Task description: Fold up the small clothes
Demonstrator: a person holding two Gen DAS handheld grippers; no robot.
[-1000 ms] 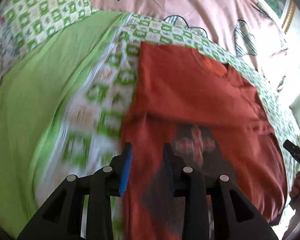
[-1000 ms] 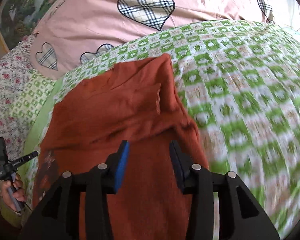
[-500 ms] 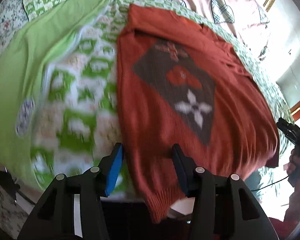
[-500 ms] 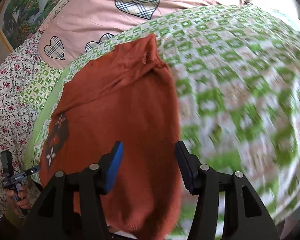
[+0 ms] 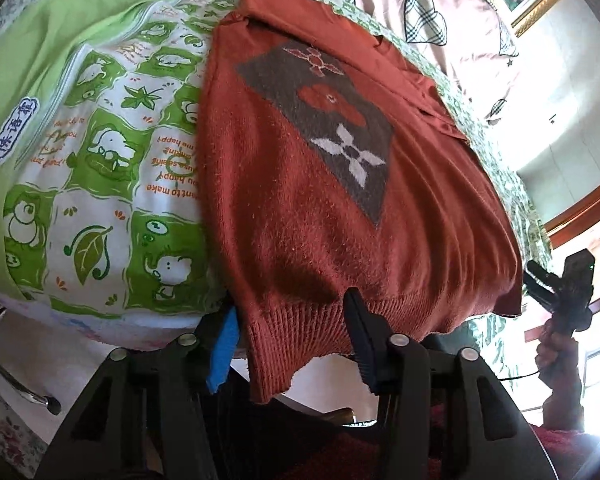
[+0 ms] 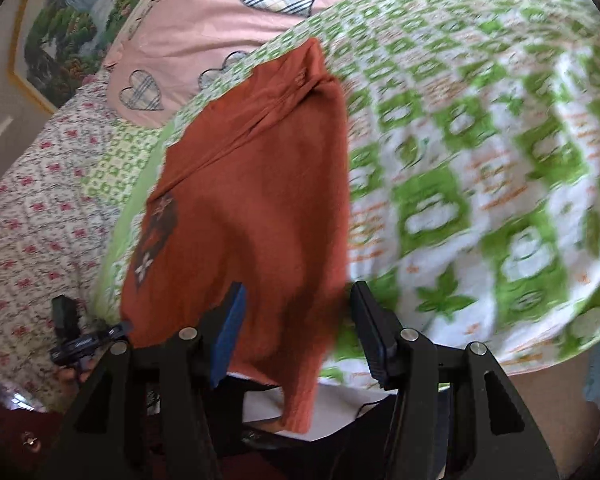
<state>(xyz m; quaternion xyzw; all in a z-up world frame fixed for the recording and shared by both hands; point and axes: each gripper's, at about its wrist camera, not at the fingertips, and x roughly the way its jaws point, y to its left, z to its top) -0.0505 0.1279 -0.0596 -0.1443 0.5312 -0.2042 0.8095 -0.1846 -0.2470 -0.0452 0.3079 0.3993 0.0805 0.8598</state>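
Sweater (image 5: 300, 208), rust red, lies flat on a green checked quilt (image 5: 100, 168), its long axis running from bottom centre toward the top of both frames. The left gripper (image 5: 290, 340) is open, its jaws either side of the ribbed hem's left corner. The right gripper (image 6: 296, 340) is open too, straddling the hem's right corner, which hangs over the bed's edge.

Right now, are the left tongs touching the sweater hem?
Cannot tell. In the left wrist view the open left tongs straddle the sweater hem, fingers overlapping the ribbing, but no contact or gap shows.
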